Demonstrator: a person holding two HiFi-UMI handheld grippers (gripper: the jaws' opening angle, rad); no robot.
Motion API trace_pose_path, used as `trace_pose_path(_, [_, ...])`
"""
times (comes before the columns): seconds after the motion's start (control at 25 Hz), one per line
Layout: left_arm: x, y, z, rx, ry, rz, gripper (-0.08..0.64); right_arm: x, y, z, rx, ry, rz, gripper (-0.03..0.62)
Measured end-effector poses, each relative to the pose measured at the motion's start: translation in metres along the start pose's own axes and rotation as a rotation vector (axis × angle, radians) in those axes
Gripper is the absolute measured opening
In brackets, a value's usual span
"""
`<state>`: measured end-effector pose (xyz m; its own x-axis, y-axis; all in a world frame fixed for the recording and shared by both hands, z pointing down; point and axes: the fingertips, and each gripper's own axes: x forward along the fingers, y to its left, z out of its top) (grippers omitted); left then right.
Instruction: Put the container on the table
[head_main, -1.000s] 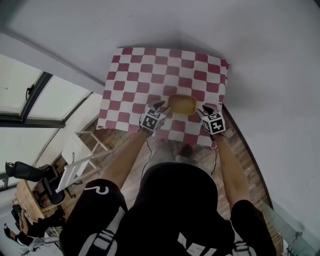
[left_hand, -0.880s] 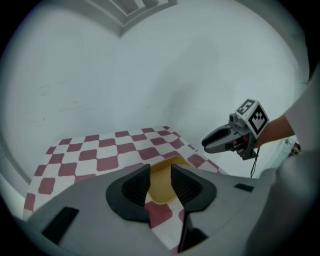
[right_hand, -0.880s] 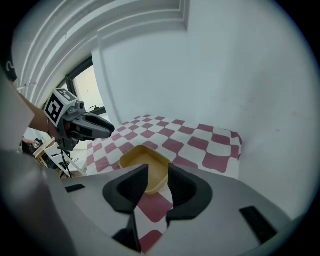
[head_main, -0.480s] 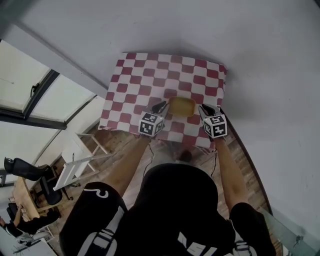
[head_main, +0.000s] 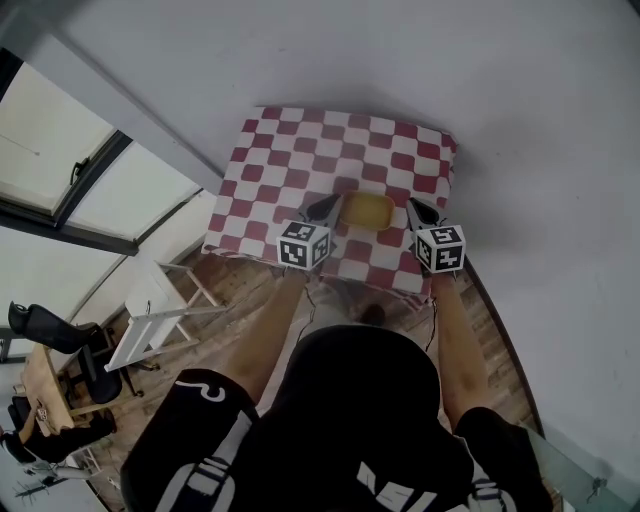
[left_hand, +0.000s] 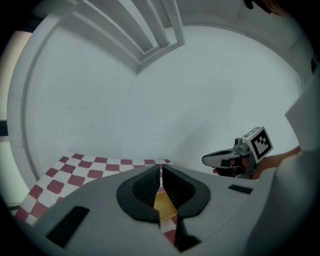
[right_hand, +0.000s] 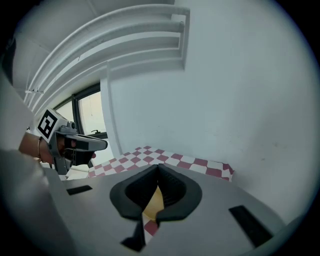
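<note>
The yellow container (head_main: 367, 210) sits on the checkered tabletop (head_main: 300, 150); placing looks done. The left tool (head_main: 325, 208) is closing on nothing, the right tool (head_main: 420, 211) is pressed together, empty. Next: draw both clear.

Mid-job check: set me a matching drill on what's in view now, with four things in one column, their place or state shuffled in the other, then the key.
Things:
1. yellow shallow container
2. right gripper
3. red-and-white checked tablecloth
4. white wooden frame

Places or states:
A. stands on the wooden floor, at the left of the head view
B. jaws together, nothing between them
C. lies on the cloth, near its near edge
D. spread out beneath the container

Pairs: 1-C, 2-B, 3-D, 4-A
</note>
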<state>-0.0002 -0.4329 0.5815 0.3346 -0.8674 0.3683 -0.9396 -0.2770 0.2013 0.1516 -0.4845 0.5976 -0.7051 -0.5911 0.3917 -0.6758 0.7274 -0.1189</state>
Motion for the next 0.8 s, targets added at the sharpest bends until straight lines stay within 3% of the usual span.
trace_pose_path(0.8, [-0.028,-0.028,0.015,0.053,-0.023,0.012,0.026,-0.039,0.026,0.046,0.025,-0.114,0.006,0.014])
